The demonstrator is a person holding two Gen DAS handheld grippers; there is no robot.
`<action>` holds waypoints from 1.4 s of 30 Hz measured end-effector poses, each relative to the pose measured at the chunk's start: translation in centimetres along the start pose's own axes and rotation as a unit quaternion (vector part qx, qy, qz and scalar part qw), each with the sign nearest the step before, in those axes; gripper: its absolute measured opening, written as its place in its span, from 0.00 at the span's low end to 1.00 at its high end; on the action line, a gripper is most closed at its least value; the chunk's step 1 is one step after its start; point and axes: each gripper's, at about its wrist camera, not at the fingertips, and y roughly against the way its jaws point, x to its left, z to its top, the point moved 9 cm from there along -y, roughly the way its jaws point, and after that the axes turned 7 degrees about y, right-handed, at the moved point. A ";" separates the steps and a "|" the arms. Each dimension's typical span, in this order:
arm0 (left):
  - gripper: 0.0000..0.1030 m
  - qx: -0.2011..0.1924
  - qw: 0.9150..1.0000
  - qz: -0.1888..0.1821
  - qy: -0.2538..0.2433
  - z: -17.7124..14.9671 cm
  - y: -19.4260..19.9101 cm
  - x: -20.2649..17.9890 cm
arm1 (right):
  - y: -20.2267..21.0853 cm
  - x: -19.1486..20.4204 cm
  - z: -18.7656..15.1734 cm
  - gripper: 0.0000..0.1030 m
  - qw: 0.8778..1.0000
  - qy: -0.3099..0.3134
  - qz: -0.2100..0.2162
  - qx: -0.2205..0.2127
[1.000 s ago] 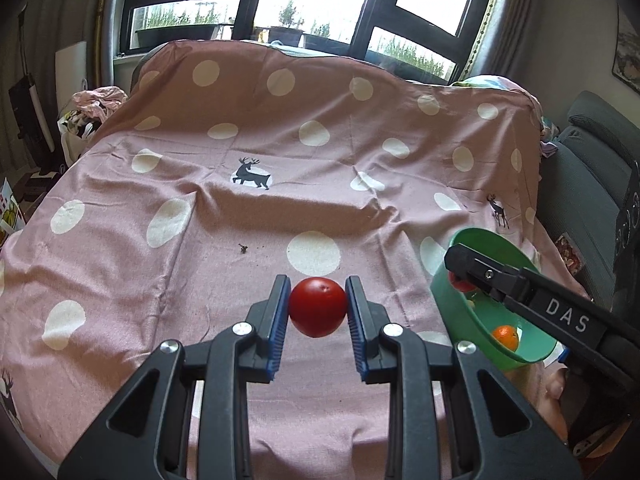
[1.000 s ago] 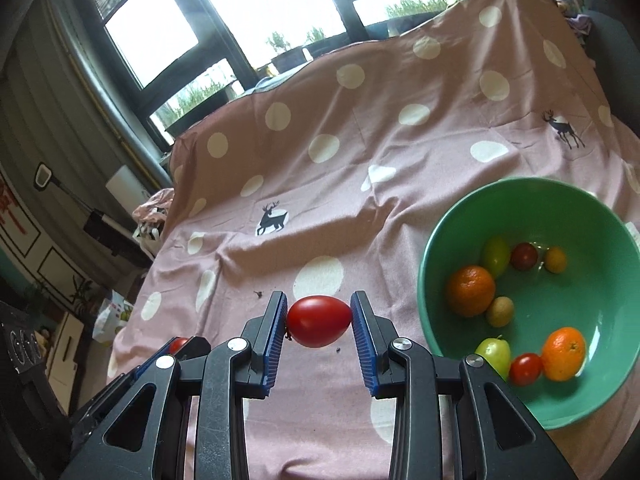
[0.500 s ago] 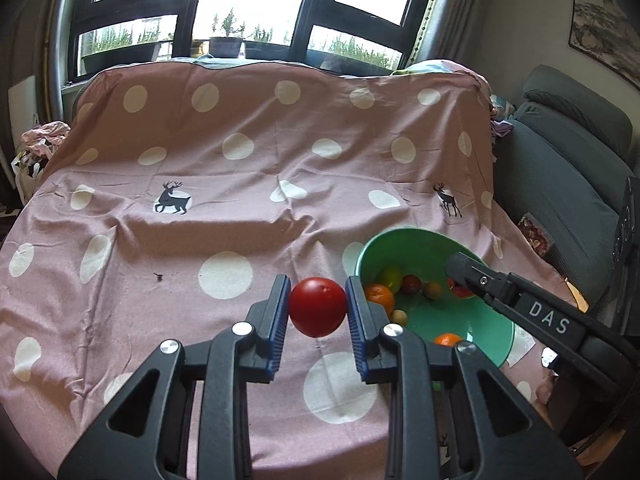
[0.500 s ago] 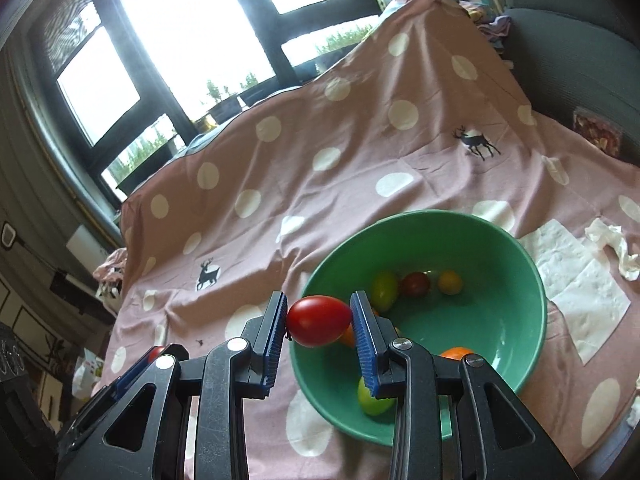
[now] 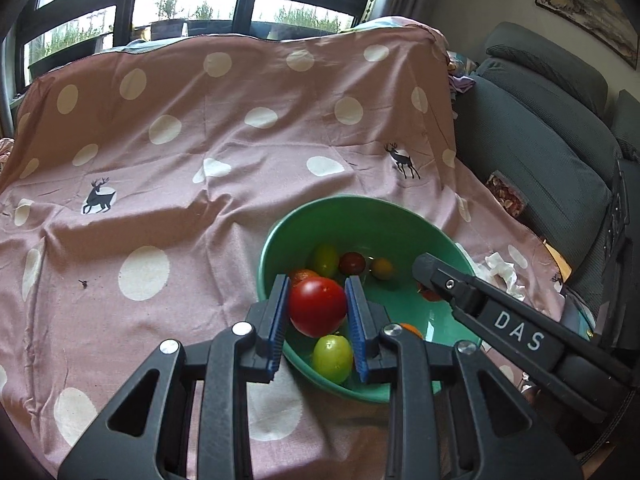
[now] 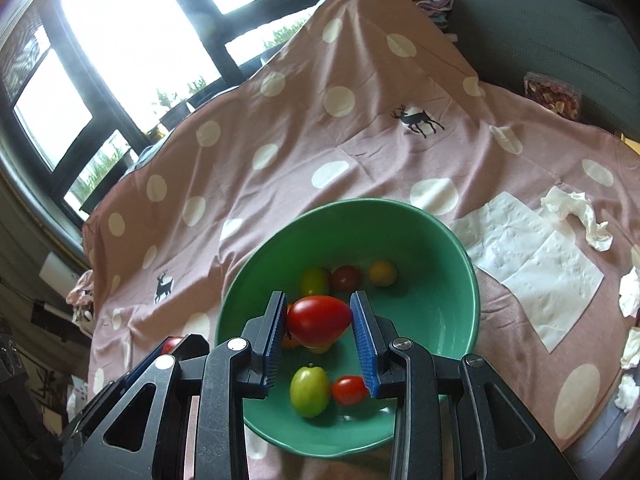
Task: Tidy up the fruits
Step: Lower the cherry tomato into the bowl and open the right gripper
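Three white capital letters, "DAS", run along the black plastic arm of the right gripper [image 5: 430, 276] where it crosses the left wrist view; no other writing can be read. Both grippers are matte black moulded frames with silver rivets and ridged blue pads lining the fingers [image 5: 278, 320].

In the left gripper [image 5: 318, 322] the fingers are narrowed onto a round red tomato [image 5: 318, 306], smooth and glossy, pinched at its sides and held above the near part of the green bowl [image 5: 276, 240]. The right gripper's fingers [image 6: 362, 328] likewise clamp an oval red tomato [image 6: 319, 320], egg-shaped with a blunt tip, held over the bowl's near half.

That bowl is a deep, round, shiny vessel. Inside lie small smooth fruits: a yellow-green oval one [image 6: 315, 281], a dark red cherry tomato [image 6: 346, 277], a small yellow round one [image 6: 383, 273], a green tomato [image 6: 309, 390] and a small red tomato [image 6: 349, 390] beside it.

It stands on a surface draped with a pink cloth [image 5: 180, 152], creased and printed with white dots and black deer. Flat embossed paper napkins [image 6: 536, 264] and crumpled tissue [image 6: 580, 216] lie on the cloth to the bowl's right.
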 end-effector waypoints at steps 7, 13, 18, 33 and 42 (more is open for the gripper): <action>0.27 0.032 0.999 -0.014 -0.009 -0.9 -2.3 -1.4 | -0.8 -1.4 -0.4 0.34 1.000 -0.016 -0.006 0.017; 0.27 0.051 0.998 -0.014 -0.019 -1.7 -3.7 -2.1 | -1.3 -2.2 -0.6 0.34 0.999 -0.021 -0.016 0.029; 0.27 0.064 0.998 -0.014 -0.020 -2.1 -4.5 -2.2 | -1.9 -2.9 -0.9 0.34 0.999 -0.024 -0.026 0.041; 0.37 0.083 0.996 -0.009 -0.008 -2.6 -5.4 -2.1 | -2.2 -3.6 -1.2 0.34 0.998 -0.029 -0.037 0.048; 0.69 0.052 0.999 0.010 -0.008 -1.3 -3.2 -1.6 | -1.2 -4.2 -0.5 0.35 0.998 -0.039 -0.031 0.030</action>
